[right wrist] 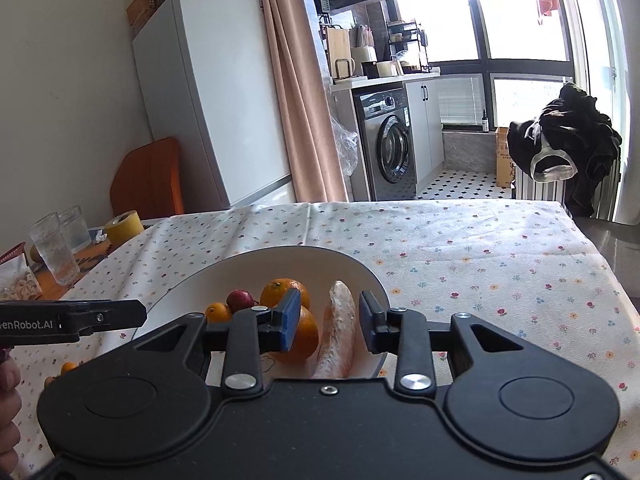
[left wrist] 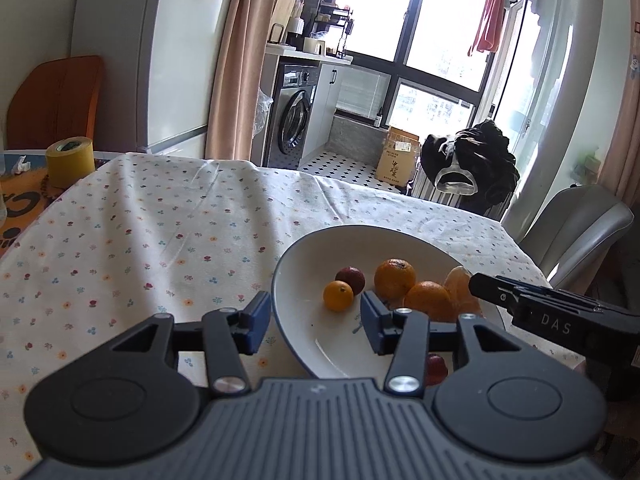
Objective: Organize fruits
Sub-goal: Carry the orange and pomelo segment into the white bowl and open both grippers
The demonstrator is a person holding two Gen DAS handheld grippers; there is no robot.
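The tabletop (right wrist: 460, 248) is covered in soft, matt cotton-looking cloth with a tiny flower print, a bit creased. The bowl (left wrist: 312, 256) is glossy white ceramic, smooth as anything. Oranges (left wrist: 394, 278) have that dimpled, slightly shiny peel, while the peeled segment (right wrist: 339, 328) looks pithy and dull. Both tongs, left (left wrist: 314, 322) and right (right wrist: 330, 324), are matt black plastic with shiny metal rivets and blue rubbery pads (right wrist: 291, 320). The glasses (right wrist: 54, 250) are clear and textured.

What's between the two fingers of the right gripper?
In the right wrist view, a peeled orange segment lies between the open right gripper fingers, inside the white bowl.
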